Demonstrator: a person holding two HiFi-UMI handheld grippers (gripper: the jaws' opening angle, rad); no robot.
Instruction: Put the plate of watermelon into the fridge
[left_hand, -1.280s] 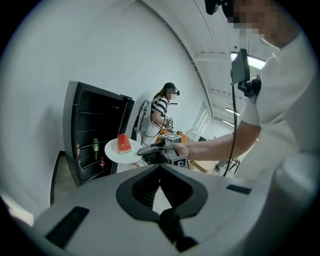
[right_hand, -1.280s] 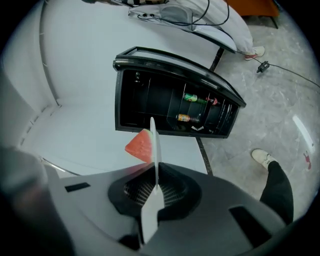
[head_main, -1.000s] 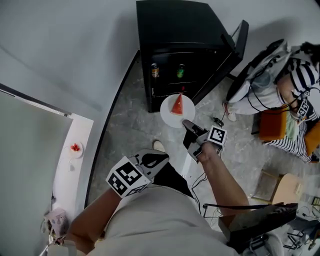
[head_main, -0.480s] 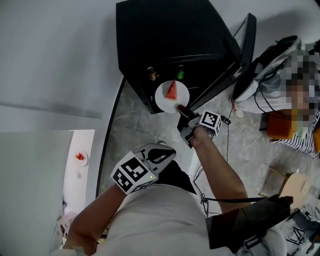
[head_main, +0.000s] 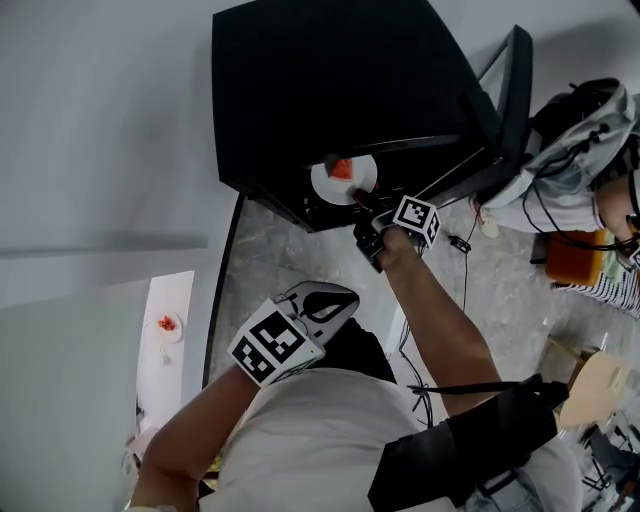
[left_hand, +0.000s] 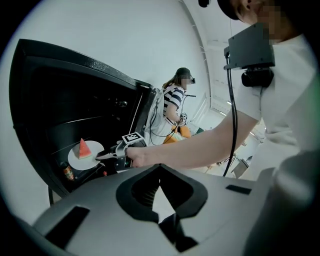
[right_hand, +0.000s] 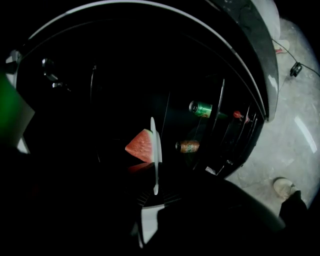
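Note:
A white plate (head_main: 343, 180) with a red watermelon wedge (head_main: 343, 168) sits halfway inside the open black fridge (head_main: 330, 90). My right gripper (head_main: 362, 203) is shut on the plate's near rim. In the right gripper view the plate (right_hand: 156, 150) shows edge-on with the wedge (right_hand: 140, 145) on its left, deep in the dark interior. The left gripper view shows the plate (left_hand: 91, 160), its wedge (left_hand: 84, 148) and the right gripper (left_hand: 107, 156) at the fridge mouth. My left gripper (head_main: 340, 297) hangs back near my body, shut and holding nothing.
The fridge door (head_main: 505, 110) stands open to the right. A green can (right_hand: 202, 108) and a brown can (right_hand: 189, 146) lie on the lower shelf. A person in a striped shirt (left_hand: 172, 100) is beyond the door. A white counter (head_main: 160, 370) with a small dish (head_main: 168, 325) is at the left.
My right gripper has carried the plate from in front of the fridge forward into its opening. The left gripper has stayed by my body.

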